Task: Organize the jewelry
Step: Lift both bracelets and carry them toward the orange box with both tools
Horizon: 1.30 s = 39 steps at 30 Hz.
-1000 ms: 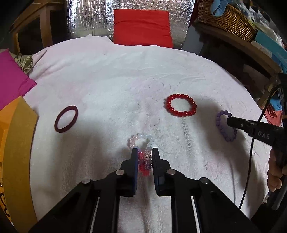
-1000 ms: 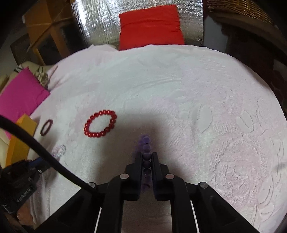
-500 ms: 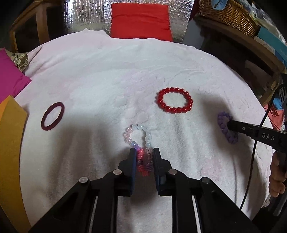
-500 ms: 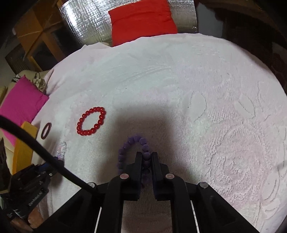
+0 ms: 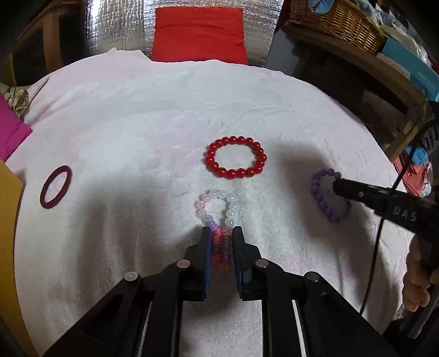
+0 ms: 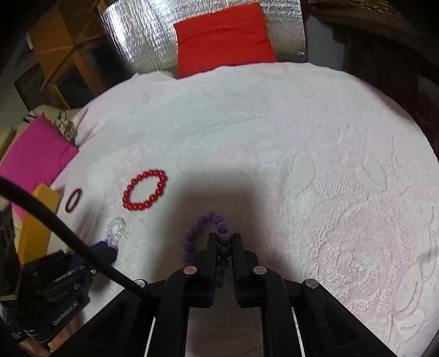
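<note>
My left gripper (image 5: 221, 232) is shut on the near end of a pale pink-and-clear beaded bracelet (image 5: 216, 207) whose loop lies on the white towel (image 5: 137, 123). My right gripper (image 6: 224, 238) is shut on a purple beaded bracelet (image 6: 204, 223), its loop resting on the towel; from the left wrist view that purple bracelet (image 5: 323, 197) lies at the right gripper's tip (image 5: 338, 186). A red beaded bracelet (image 5: 236, 157) lies flat beyond both. A dark maroon ring (image 5: 55, 186) lies far left.
A red cushion (image 5: 199, 33) leans against silver foil at the back. A magenta cushion (image 6: 35, 153) and an orange box (image 6: 35, 228) sit at the left edge. A wicker basket (image 5: 334, 24) rests on a wooden shelf at the right. A person's hand (image 5: 418, 277) holds the right gripper.
The left gripper slid back toward the near side, dragging the pale bracelet's loop out onto the towel. The purple bracelet's loop, edge-on before, now lies opened out on the towel.
</note>
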Tool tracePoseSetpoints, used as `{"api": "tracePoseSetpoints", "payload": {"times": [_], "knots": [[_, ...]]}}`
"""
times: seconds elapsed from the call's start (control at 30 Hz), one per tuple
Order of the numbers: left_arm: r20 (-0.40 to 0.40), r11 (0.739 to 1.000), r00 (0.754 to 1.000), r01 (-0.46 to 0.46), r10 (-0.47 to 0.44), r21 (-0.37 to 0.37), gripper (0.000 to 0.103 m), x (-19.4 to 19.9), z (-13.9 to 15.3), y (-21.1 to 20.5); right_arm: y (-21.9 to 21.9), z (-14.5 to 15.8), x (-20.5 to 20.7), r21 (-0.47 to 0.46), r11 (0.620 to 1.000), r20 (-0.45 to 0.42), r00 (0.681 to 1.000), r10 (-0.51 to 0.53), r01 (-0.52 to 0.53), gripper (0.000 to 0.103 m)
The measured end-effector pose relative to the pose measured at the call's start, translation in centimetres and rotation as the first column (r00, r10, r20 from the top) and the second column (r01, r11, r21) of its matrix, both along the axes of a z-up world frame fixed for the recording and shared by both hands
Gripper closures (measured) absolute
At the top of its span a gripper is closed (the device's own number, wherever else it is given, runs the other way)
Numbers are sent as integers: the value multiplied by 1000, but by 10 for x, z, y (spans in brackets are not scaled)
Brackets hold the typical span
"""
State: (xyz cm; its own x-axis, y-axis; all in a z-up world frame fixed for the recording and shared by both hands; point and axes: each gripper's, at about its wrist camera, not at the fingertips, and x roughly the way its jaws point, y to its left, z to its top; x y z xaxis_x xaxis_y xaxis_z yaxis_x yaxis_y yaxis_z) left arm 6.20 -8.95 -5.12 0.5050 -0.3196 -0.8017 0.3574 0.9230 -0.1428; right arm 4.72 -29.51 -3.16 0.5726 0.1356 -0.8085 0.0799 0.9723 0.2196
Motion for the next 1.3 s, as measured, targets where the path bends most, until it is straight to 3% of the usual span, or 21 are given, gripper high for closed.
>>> {"api": "tracePoseSetpoints", "payload": {"times": [0.1, 0.4, 0.5, 0.63, 0.9, 0.97, 1.1, 1.13, 1.2, 1.3], "knots": [[41, 1000, 999, -13, 12, 24, 88, -6, 5, 5, -5, 3, -1, 30, 1000, 17, 1000, -11, 11, 93], [107, 1000, 994, -28, 29, -14, 88, -11, 22, 14, -25, -6, 3, 61, 994, -36, 996, -83, 86, 93], [85, 1000, 996, -26, 25, 3, 87, -10, 16, 13, -20, -11, 6, 27, 996, -55, 995, -83, 84, 93], [-4, 999, 999, -32, 33, 29, 87, -1, -2, 13, -15, -11, 10, 12, 997, -57, 995, -81, 82, 93], [10, 998, 998, -55, 55, 7, 76, 0, -3, 12, -17, -13, 9, 16, 997, -57, 995, -78, 79, 92], [9, 998, 998, -63, 63, -7, 68, 2, -1, 10, -16, -12, 10, 14, 997, -57, 995, -77, 78, 92], [35, 998, 998, -61, 61, 11, 68, 4, -4, 4, -17, -13, 9, 19, 997, -56, 996, -73, 74, 92], [45, 998, 997, -57, 56, 19, 69, 4, -4, 3, -18, -13, 10, 19, 997, -56, 996, -72, 73, 92], [54, 999, 997, -50, 48, 19, 87, 4, -4, 2, -18, -13, 9, 19, 997, -55, 996, -69, 71, 92], [61, 999, 997, -50, 49, 12, 89, 5, -1, 3, -19, -11, 7, 24, 997, -51, 996, -70, 72, 93]]}}
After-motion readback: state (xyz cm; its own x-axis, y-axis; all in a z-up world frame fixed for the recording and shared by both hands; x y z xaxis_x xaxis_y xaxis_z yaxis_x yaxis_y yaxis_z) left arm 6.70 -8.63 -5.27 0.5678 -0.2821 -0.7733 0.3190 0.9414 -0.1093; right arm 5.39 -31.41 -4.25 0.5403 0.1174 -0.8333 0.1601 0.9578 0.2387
